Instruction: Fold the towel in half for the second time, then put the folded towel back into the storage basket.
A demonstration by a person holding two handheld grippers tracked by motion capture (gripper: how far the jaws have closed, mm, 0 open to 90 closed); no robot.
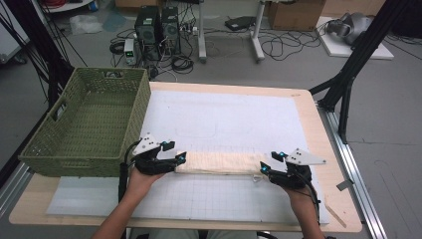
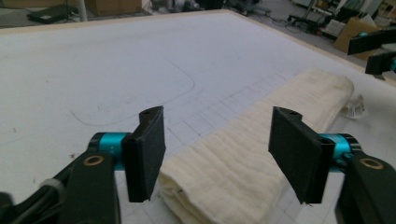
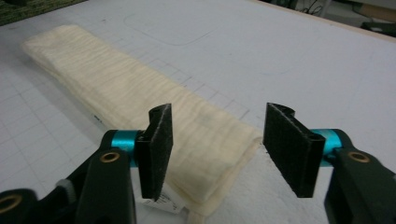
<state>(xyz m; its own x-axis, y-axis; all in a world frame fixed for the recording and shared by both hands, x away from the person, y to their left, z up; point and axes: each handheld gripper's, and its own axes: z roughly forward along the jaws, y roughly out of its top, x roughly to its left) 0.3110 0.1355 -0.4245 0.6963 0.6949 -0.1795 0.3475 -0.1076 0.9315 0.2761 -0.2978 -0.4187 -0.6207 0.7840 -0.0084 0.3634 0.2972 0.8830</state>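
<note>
A cream towel (image 1: 219,163), folded into a long narrow strip, lies flat on the white gridded mat (image 1: 224,119). My left gripper (image 1: 175,155) hovers at its left end, open, jaws spread wide above the cloth (image 2: 243,158) with nothing pressed between them. At the towel's right end my right gripper (image 1: 268,165) stands open too, and the towel's end (image 3: 140,102) lies below and between its jaws, untouched. A small white label (image 2: 356,106) sticks out near the towel's far end in the left gripper view.
A green woven basket (image 1: 59,149) stands at the table's left side, close to the left hand. The wooden table edge (image 1: 318,129) runs along the right. Beyond the table are cables, computers and boxes on the floor.
</note>
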